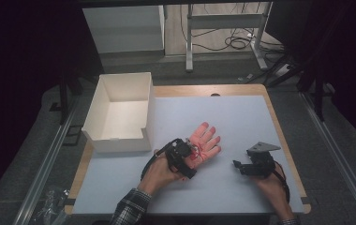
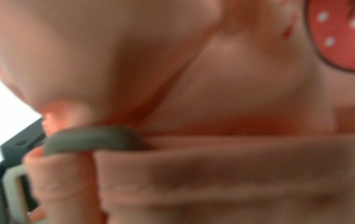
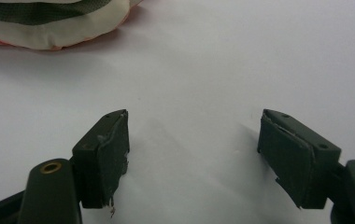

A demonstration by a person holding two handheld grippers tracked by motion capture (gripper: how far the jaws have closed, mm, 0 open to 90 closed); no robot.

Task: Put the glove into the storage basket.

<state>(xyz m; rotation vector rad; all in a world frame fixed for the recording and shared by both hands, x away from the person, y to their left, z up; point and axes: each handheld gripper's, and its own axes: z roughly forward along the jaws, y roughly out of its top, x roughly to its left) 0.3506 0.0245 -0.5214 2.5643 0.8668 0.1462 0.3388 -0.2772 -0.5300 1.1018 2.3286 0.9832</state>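
On the white mat near the white box (image 1: 120,110), we hold the pink glove (image 1: 204,143) at its cuff in the left gripper (image 1: 192,154) – right gripper (image 1: 239,167) gaping, idle – so thin fabric may slip free.

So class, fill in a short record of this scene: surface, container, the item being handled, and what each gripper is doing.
surface: pale table with a wooden edge
container: white box, open top, at the table's far left
item: pink glove, fingers spread, lying flat near the table's middle
left gripper: at the glove's cuff; pink fabric fills its close-up; grip unclear
right gripper: jaws wide open over bare table, apart from the glove
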